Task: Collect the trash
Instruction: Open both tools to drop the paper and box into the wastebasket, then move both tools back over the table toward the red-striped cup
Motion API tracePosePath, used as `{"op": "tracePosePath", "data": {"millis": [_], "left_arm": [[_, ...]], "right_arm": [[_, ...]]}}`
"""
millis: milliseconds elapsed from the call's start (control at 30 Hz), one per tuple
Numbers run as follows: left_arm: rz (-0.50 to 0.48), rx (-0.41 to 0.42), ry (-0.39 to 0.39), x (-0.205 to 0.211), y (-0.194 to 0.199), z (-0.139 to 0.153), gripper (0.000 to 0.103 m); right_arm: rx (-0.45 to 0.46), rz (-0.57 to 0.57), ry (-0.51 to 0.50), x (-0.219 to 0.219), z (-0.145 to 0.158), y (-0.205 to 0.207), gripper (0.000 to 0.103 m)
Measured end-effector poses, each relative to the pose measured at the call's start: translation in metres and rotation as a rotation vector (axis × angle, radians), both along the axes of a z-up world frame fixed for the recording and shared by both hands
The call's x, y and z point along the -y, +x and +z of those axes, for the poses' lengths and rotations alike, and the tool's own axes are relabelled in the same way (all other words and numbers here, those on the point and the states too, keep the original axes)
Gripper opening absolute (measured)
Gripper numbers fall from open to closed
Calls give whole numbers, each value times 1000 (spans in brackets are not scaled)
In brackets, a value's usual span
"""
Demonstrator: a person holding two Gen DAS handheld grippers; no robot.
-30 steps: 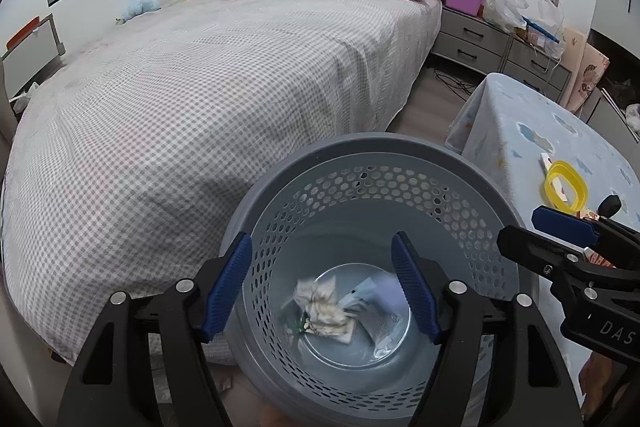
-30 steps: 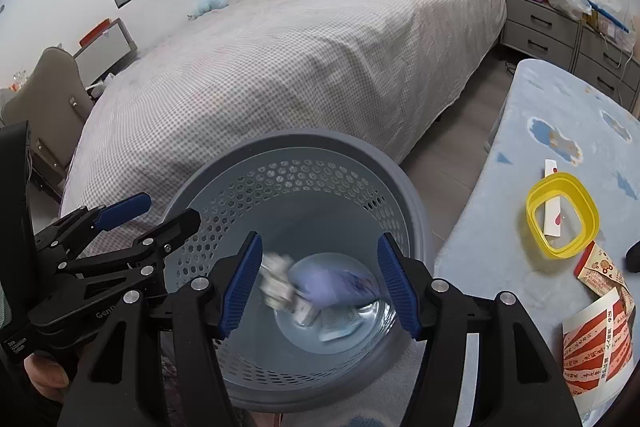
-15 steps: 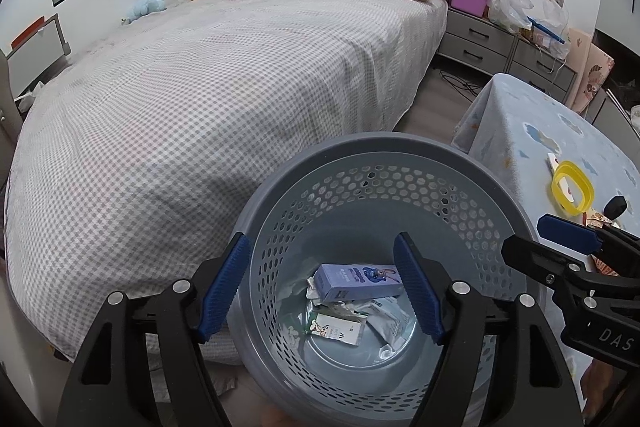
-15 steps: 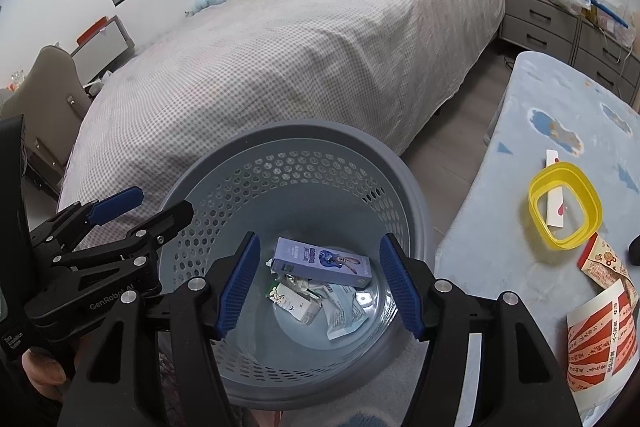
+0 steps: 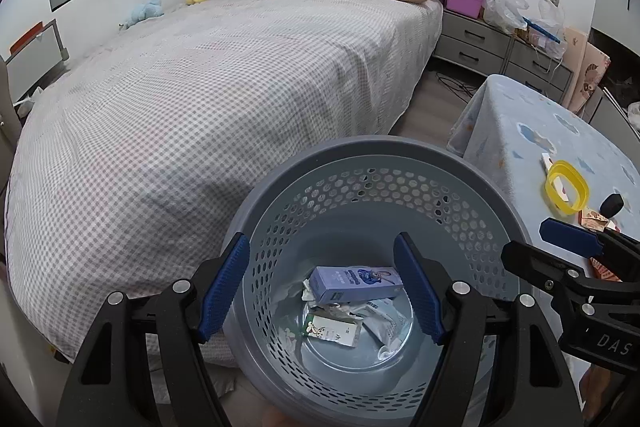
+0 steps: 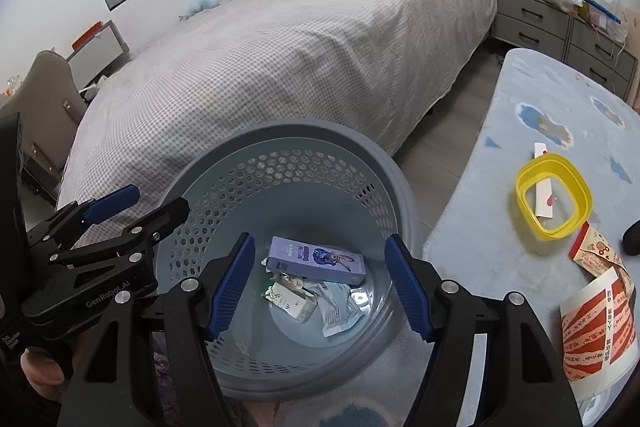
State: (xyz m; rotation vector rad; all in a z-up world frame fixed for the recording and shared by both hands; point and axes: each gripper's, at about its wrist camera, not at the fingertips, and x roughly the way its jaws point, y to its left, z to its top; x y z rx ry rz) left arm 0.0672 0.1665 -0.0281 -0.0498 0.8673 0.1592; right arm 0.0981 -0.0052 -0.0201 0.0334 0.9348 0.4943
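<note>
Left wrist view: left gripper [image 5: 322, 285] is spread wide and empty over the grey perforated bin [image 5: 472, 183], with a purple box [image 5: 356, 283] and crumpled wrappers [image 5: 384, 319] lying at the bottom.

Right wrist view: right gripper [image 6: 320, 283] is also wide apart with nothing in it – same bin below. More trash sits on the blue table [image 6: 520, 95] beside it: a red-and-white wrapper [image 6: 596, 323] near a yellow ring [image 6: 554, 201].

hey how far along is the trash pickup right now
Done: a purple box and several wrappers lie in the grey basket. In hand: nothing; left gripper and right gripper hang open over it. Left: red-and-white packaging on the blue-covered table.
</note>
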Motion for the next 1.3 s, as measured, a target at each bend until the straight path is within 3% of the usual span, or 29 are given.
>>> {"op": "tracePosePath", "data": {"millis": [500,1300], "left_arm": [[-51,32,14,28,-6,8,71],[-250,64,8,127,-22,14,71]], "right_arm": [[14,-100,17,40,9,-16,66],[52,-370,-43,184,31,-77,70]]}}
